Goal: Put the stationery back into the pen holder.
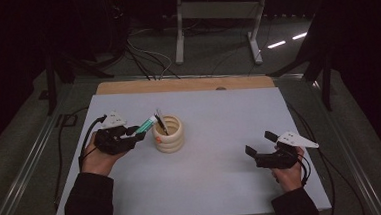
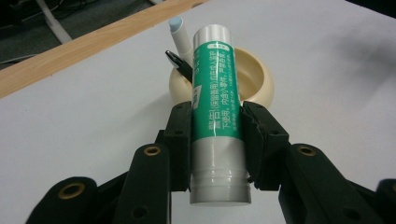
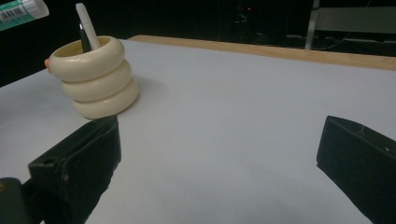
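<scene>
On the white desk with a wooden far edge, the left tool clamps a green-and-white tube, its tip just beside the rim of a cream ribbed holder with a dark pen inside; the right tool, jaws apart, rests well apart

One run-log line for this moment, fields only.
left tool: shut on green-and-white glue stick, near cream ringed pen holder | right tool: open, empty | holder: two pens inside
</scene>
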The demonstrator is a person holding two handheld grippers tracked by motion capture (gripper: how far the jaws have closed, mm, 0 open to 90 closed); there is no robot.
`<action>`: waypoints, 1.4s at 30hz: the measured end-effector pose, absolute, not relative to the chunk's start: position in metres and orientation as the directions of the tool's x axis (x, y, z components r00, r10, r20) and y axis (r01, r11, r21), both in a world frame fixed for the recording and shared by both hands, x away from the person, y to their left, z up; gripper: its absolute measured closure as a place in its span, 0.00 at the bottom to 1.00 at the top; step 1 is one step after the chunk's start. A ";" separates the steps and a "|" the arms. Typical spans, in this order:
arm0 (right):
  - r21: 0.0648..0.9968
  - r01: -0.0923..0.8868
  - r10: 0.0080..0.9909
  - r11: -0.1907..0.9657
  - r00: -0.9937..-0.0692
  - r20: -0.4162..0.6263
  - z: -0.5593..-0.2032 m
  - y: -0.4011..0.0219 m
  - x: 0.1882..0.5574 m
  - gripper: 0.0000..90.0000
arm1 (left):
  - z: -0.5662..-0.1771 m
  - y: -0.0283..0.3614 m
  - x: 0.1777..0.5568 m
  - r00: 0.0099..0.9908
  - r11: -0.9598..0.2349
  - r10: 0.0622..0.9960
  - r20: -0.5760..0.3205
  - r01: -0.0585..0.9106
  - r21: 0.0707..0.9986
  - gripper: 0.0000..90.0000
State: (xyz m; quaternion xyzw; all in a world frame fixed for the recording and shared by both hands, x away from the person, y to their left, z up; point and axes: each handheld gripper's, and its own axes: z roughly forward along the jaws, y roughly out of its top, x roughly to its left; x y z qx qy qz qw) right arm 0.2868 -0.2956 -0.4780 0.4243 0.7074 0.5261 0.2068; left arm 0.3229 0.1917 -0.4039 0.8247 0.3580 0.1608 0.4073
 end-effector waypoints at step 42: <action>0.919 0.384 0.816 0.088 -0.557 0.155 -0.478 -0.295 0.288 0.00 | -0.407 0.168 0.353 0.701 -0.433 0.712 -0.032 0.475 0.766 0.73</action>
